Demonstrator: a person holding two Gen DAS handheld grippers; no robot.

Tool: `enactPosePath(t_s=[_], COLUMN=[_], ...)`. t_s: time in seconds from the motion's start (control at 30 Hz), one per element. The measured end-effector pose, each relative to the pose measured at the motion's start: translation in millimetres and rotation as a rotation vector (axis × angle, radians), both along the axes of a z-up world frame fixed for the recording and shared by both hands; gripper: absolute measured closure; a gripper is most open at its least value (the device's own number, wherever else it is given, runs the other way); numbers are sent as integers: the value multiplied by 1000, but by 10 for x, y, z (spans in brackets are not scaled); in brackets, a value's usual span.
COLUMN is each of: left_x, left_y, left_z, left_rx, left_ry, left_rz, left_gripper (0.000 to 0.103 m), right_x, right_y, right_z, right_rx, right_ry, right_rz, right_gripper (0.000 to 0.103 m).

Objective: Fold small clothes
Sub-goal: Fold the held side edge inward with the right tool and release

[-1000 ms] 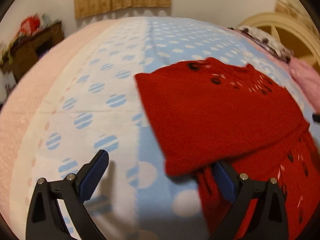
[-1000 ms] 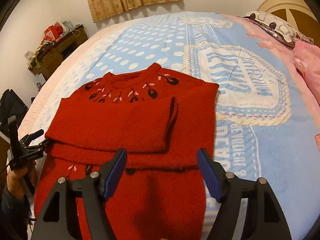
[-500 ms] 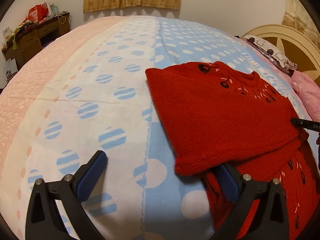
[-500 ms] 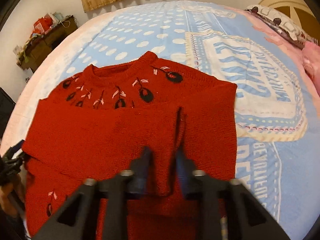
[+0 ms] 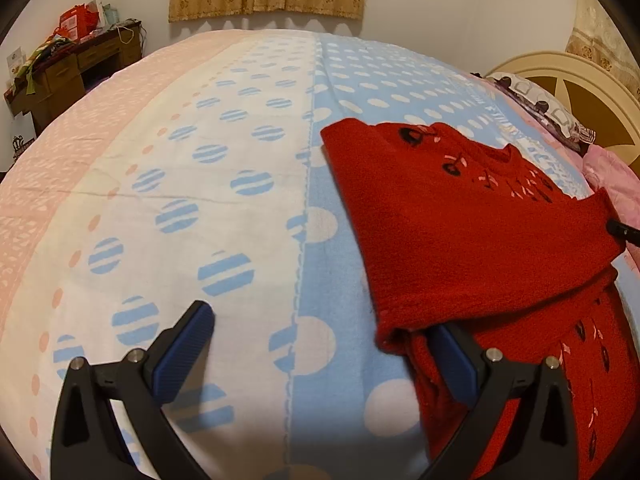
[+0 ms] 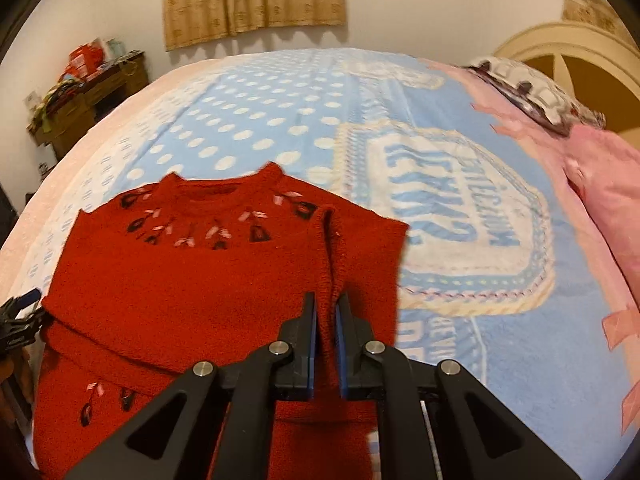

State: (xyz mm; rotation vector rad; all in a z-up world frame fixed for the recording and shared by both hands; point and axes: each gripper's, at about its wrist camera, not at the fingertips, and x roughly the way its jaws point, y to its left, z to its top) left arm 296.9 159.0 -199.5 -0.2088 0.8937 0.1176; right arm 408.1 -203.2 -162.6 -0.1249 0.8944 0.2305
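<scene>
A small red knit sweater with dark and pink embroidery at the neck lies on the bed, its sleeves folded across the body. My right gripper is shut on the cuff end of the folded sleeve and lifts it into a ridge. In the left wrist view the sweater lies to the right. My left gripper is open at the sweater's left edge; its right finger sits under the folded edge, its left finger over bare blanket. The left gripper also shows at the left edge of the right wrist view.
The bed has a blue, white and pink dotted blanket with a large printed emblem. Pillows and a pink cloth lie by the headboard at right. A cluttered wooden desk stands at back left.
My right gripper has gone from wide open to shut on the sleeve cuff and raised it. My left gripper has stayed open at the sweater's left edge, with the view steadying.
</scene>
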Motion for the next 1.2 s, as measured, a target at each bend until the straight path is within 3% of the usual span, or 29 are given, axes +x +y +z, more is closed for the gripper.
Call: enactPosePath(t_s=[0.27, 0.43, 0.5, 0.57, 0.6, 0.73, 0.87, 0.93, 1.0, 1.2], left_x=[7, -122, -270, -384, -404, -254, 27, 122, 135, 82], left_y=[13, 21, 43, 34, 27, -16, -112, -145, -153, -183], left_z=[-10, 65, 194, 347, 405, 533, 373, 195, 48, 39], left_rx=[-5, -26, -49, -35, -29, 6, 53, 89, 61, 71], left_ry=[6, 19, -16, -53, -68, -94, -55, 8, 38, 25], left_rz=[2, 9, 16, 13, 9, 6, 14, 15, -7, -6], left_gripper=[0, 0, 0, 0, 0, 0, 0, 0, 0, 0], right_x=[65, 45, 4, -62, -86, -189, -189, -121, -64, -186], right_y=[-132, -185, -198, -158, -139, 57, 293, 335, 294, 225], right_z=[-305, -314, -257, -187, -156, -25, -82, -230, -414, -379], right_rx=[-12, 10, -6, -50, -52, -47, 35, 32, 9, 23], right_ry=[77, 85, 76, 51, 40, -16, 12, 60, 106, 80], right_rz=[-43, -38, -45, -27, -10, 59, 170, 168, 135, 148], right_gripper=[96, 94, 84, 36, 32, 32, 32, 32, 32, 32])
